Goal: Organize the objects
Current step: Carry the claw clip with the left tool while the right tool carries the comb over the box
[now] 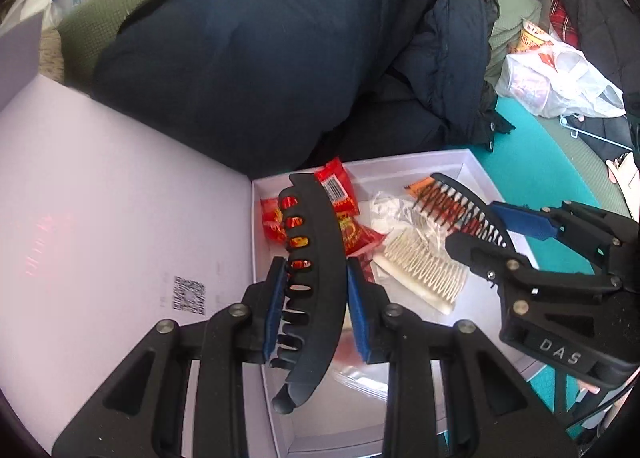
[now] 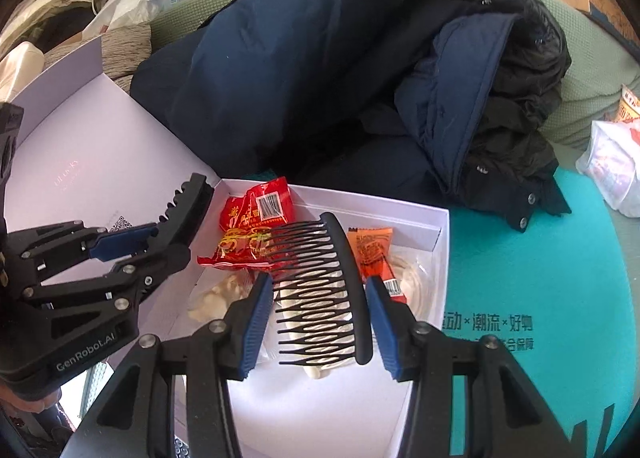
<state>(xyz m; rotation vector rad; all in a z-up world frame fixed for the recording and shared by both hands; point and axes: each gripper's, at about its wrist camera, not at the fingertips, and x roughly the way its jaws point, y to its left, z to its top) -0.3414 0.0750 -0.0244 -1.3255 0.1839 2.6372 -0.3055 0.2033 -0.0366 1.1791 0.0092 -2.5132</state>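
Observation:
My left gripper (image 1: 316, 294) is shut on a black curved hair clip (image 1: 316, 234) and holds it over the left part of an open white box (image 1: 440, 162). My right gripper (image 2: 316, 318) is shut on a black hair comb (image 2: 320, 286), its teeth pointing left, above the box (image 2: 440, 242). In the box lie red snack packets (image 2: 256, 226), an orange packet (image 2: 372, 250) and a pale comb (image 1: 420, 266). In the left wrist view the right gripper (image 1: 480, 226) shows with its comb (image 1: 460, 206). In the right wrist view the left gripper (image 2: 168, 242) shows with the clip (image 2: 188, 210).
The box's lilac lid (image 1: 100, 198) lies flat to the left. A dark blue jacket (image 2: 320, 78) is heaped right behind the box on a green seat. A teal mat (image 2: 540, 278) lies to the right. A white plastic bag (image 1: 560, 86) sits at the far right.

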